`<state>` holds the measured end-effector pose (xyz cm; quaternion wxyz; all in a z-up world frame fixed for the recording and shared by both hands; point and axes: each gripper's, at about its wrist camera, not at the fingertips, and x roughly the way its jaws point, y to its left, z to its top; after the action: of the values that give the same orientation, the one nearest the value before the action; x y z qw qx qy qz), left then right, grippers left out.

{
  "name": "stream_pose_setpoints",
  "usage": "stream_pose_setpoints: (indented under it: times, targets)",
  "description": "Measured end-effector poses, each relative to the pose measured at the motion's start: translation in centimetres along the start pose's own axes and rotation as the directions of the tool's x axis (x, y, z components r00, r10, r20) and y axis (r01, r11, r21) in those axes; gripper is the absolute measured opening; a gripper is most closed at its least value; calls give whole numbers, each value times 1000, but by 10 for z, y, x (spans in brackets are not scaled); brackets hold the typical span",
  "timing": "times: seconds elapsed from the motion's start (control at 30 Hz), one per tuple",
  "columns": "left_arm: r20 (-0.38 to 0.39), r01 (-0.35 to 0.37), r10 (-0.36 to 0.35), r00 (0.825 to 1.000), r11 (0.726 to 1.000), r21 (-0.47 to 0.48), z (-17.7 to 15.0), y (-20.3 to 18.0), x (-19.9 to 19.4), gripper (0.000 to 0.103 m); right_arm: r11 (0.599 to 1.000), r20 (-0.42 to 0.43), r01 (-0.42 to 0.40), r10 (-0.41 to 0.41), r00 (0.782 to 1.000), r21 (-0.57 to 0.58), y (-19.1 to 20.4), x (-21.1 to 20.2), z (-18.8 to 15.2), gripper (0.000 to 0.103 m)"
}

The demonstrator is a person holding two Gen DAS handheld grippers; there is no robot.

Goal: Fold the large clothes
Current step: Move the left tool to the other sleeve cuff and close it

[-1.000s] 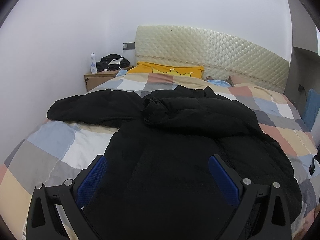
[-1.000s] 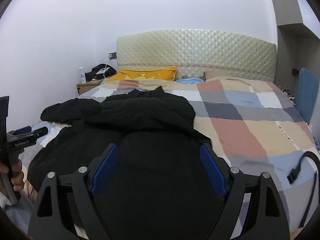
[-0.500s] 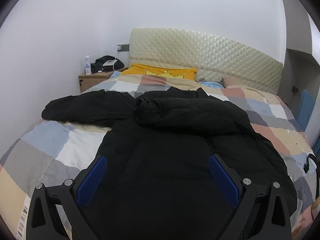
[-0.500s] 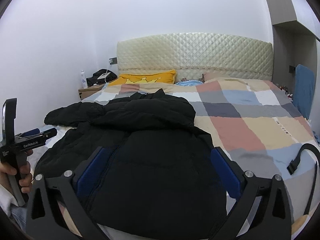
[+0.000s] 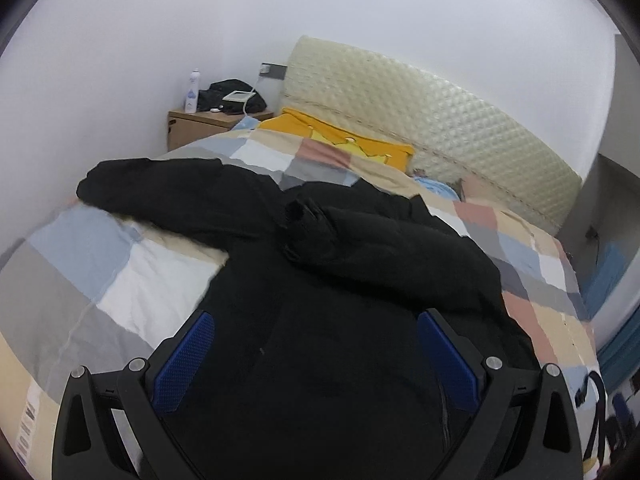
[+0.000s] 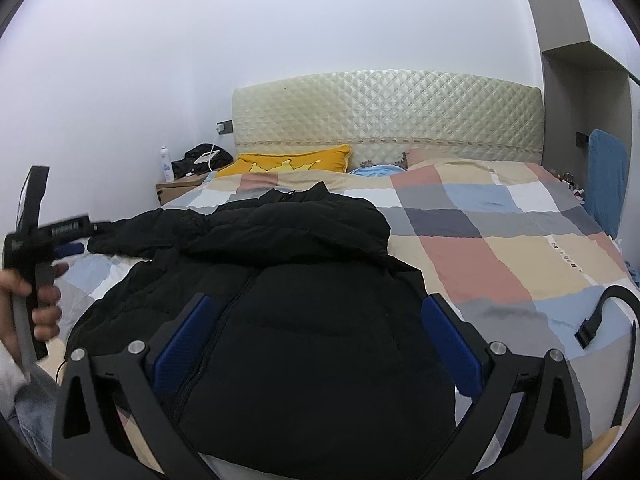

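Black jacket (image 5: 320, 320) lies spread on the checked bedspread (image 5: 120, 280), left wrist view. One sleeve (image 5: 168, 192) stretches out to the left across the cover; the other is folded over the chest area. Left gripper (image 5: 316, 344) hangs over the lower body of the jacket, jaws spread wide, blue pads (image 5: 184, 356) clear of the fabric, nothing gripped. Behind: yellow pillow (image 5: 344, 140), quilted headboard (image 5: 440, 120), wooden nightstand (image 5: 208, 124) with a white bottle (image 5: 192, 92) and a dark bag.

Right wrist view: same jacket (image 6: 300, 340), zipper (image 6: 216, 328) running down the front, hem at the near edge of the bed. Right gripper (image 6: 316, 332) over the lower front, jaws at full spread, pads (image 6: 184, 340) off the fabric, holding nothing. Far left, a hand (image 6: 36, 304) grips the handle of the left gripper (image 6: 52, 236), which sits beside the outstretched sleeve (image 6: 152, 232). A black strap (image 6: 600, 312) lies on the bedspread (image 6: 500, 248) at right, well apart from the jacket. Blue cloth (image 6: 606, 184) hangs by the far right wall.
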<state>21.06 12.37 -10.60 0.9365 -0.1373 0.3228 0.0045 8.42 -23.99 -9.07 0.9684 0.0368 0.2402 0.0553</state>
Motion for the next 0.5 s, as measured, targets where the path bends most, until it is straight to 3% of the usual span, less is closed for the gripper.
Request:
stream_pose_setpoints:
  times: [0.1, 0.3, 0.5]
  targets:
    - [0, -30, 30, 1000, 999, 42, 23, 7, 6, 102, 1000, -7, 5, -5, 1000, 2, 0, 2, -1, 103]
    - [50, -162, 156, 987, 973, 165, 76, 32, 11, 102, 1000, -16, 7, -6, 1000, 16, -1, 8, 0, 103]
    - [38, -222, 219, 975, 963, 150, 125, 98, 22, 102, 1000, -20, 7, -6, 1000, 13, 3, 14, 0, 103]
